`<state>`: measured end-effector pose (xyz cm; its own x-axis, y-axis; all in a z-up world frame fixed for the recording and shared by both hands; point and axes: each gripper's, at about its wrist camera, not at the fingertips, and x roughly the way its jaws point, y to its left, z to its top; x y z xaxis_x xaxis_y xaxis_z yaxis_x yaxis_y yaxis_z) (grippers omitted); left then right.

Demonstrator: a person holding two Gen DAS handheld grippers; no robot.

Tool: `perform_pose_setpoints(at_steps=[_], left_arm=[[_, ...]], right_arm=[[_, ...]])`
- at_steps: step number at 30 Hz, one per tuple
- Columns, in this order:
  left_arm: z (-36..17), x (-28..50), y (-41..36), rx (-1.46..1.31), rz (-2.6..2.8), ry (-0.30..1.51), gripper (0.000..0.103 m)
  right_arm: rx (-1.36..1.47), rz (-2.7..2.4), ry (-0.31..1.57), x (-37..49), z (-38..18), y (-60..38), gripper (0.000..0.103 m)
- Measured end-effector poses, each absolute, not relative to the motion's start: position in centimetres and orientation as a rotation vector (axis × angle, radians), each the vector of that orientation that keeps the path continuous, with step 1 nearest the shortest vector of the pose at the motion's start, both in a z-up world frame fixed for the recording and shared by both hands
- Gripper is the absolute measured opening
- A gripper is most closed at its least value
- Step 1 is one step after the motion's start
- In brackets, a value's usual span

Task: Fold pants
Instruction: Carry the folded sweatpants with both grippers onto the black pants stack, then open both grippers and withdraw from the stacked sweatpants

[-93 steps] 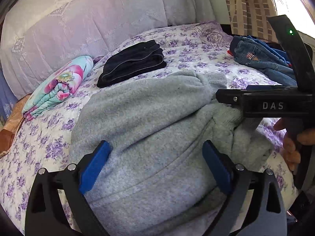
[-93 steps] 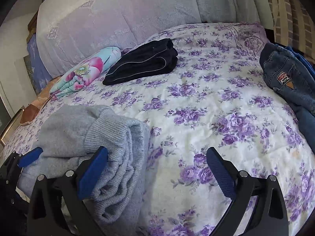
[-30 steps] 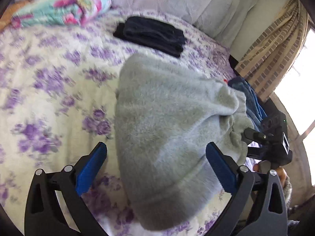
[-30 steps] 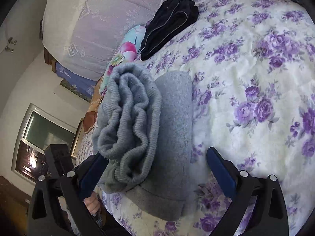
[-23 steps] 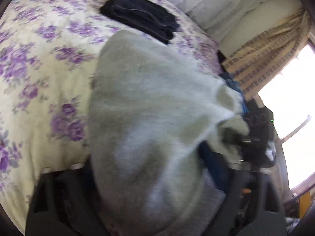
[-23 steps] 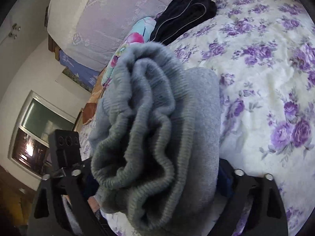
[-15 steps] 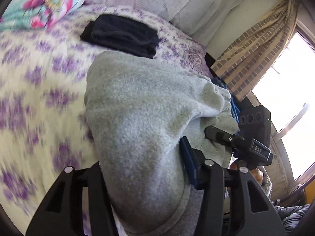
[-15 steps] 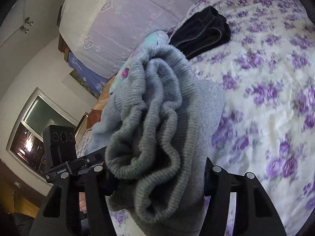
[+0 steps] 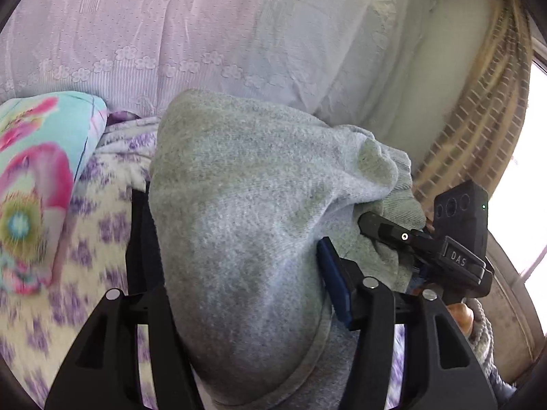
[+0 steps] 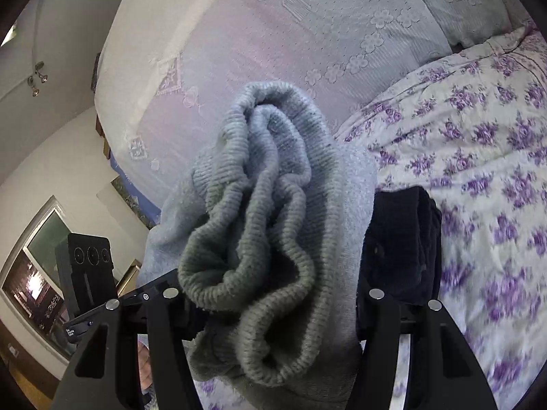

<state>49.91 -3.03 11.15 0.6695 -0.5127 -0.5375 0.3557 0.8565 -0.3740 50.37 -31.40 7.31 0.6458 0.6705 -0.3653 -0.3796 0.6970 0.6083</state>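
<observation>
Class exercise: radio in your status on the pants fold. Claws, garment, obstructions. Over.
Left claw and right claw both clamped on the grey pants, bundle lifted off the bed. Folded black garment beneath. Over.

Left wrist view: I look forward along its fingers, angled somewhat down, very close on the grey folded pants [image 9: 246, 225] filling the frame's centre.
Left view background: lilac headboard cover [image 9: 191, 34] across the top, curtain [image 9: 478, 126] at right.
Right wrist view: again forward along the fingers, equally close on the pants' ribbed end [image 10: 259, 225].
Right view background: flowered bedspread [image 10: 485, 171] at right, a window [image 10: 34, 273] lower left.
Shared: pants, headboard cover, bedspread; each view catches the other rig, at centre right [image 9: 441, 249] and lower left [image 10: 92, 273].
</observation>
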Motion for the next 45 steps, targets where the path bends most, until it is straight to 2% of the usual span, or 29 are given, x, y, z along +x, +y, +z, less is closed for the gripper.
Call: perform_pose_setpoints(at_steps=[3, 6, 7, 8, 9, 14, 17, 20, 21, 22, 28, 36, 45], left_arm=[[9.2, 55.5, -3.0, -0.246, -0.452, 0.706, 0.061], [4.0, 60.2, -2.8, -0.263, -0.409, 0.814, 0.066], [1.7, 61.2, -2.9, -0.268, -0.387, 0.866, 0.07], [-0.6, 61.9, -2.9, -0.279, -0.367, 0.897, 0.083], [-1.9, 61.9, -2.4, -0.318, -0.379, 0.859, 0.087], [-0.7, 60.3, -1.9, -0.307, -0.343, 0.808, 0.088], [2.6, 57.6, -2.0, -0.219, -0.241, 0.725, 0.087], [5.1, 54.6, -2.0, -0.122, -0.135, 0.636, 0.095], [5.9, 53.1, -2.2, -0.084, -0.08, 0.602, 0.097], [6.4, 52.0, -2.6, -0.053, -0.05, 0.578, 0.098], [6.3, 44.4, -5.1, 0.102, 0.067, 0.528, 0.098], [2.1, 36.0, -5.3, 0.037, 0.166, 0.555, 0.098], [1.0, 34.0, -3.8, 0.006, 0.14, 0.518, 0.098]], right_arm=[[0.514, 0.588, 0.642, 55.7, 5.9, -31.0, 0.062], [0.547, 0.527, 0.751, 60.1, 0.6, -30.9, 0.069], [0.54, 0.496, 0.775, 60.8, -1.3, -30.8, 0.07], [0.492, 0.47, 0.753, 60.9, -2.7, -30.5, 0.07], [0.439, 0.474, 0.707, 60.5, -2.9, -30.2, 0.069], [0.388, 0.473, 0.716, 60.1, -1.5, -29.6, 0.073], [0.412, 0.443, 0.685, 58.4, 0.8, -30.2, 0.078], [0.411, 0.353, 0.617, 55.2, 2.7, -30.6, 0.087], [0.405, 0.31, 0.571, 53.5, 3.3, -30.7, 0.097], [0.397, 0.29, 0.527, 52.0, 3.9, -30.6, 0.1], [0.296, 0.152, 0.365, 43.6, 6.4, -29.8, 0.1], [0.271, 0.028, 0.258, 33.0, 0.8, -28.3, 0.1], [0.157, 0.054, 0.284, 32.8, -0.7, -27.0, 0.1]])
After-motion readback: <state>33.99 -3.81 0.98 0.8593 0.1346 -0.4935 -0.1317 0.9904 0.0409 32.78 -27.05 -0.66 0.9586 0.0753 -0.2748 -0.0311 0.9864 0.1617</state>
